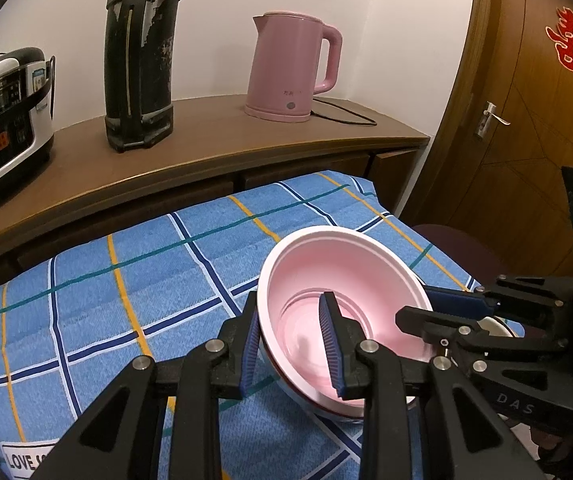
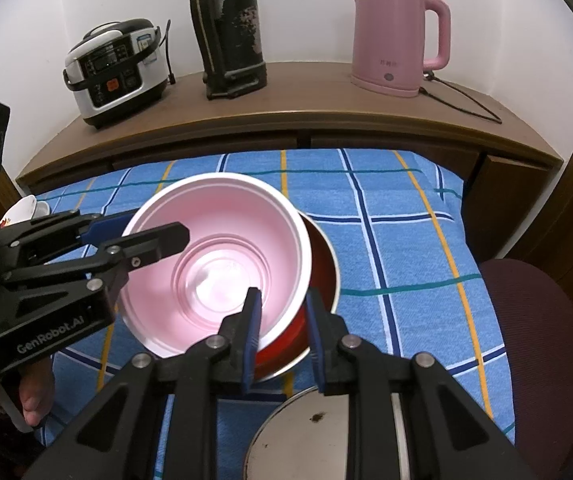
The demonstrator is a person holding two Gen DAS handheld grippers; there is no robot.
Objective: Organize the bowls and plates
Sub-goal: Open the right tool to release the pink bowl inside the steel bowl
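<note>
Straddles the rim of the pink bowl (image 1: 338, 280) at its 9 o'clock with the left tongs (image 1: 289, 308): spread open, one pad outside, one inside, pinching nothing. Sits tilted inside the red bowl (image 2: 322, 264), mid-bench (image 1: 126, 300), on blue checked cloth. Brackets both bowls' walls at 5 o'clock with the right tongs (image 2: 282, 296); cannot tell whether clamped or merely close.

Likely to go wrong by lifting on one side only: levers the pink bowl out crooked, or drags the red one along if jammed. Probably slides off the pads too, given so thin and slick a rim. Could also knock the steel plate (image 2: 314, 432), near at 6 o'clock.

At 9 o'clock, a small white bowl (image 2: 26, 208). Along the rear bench (image 1: 206, 140) at 12 o'clock: cooker (image 1: 6, 120), black flask (image 1: 142, 60), kettle (image 1: 286, 68) with trailing cord. At 2 o'clock, a door (image 1: 526, 120); at 3 o'clock, a maroon chair (image 2: 534, 340).
</note>
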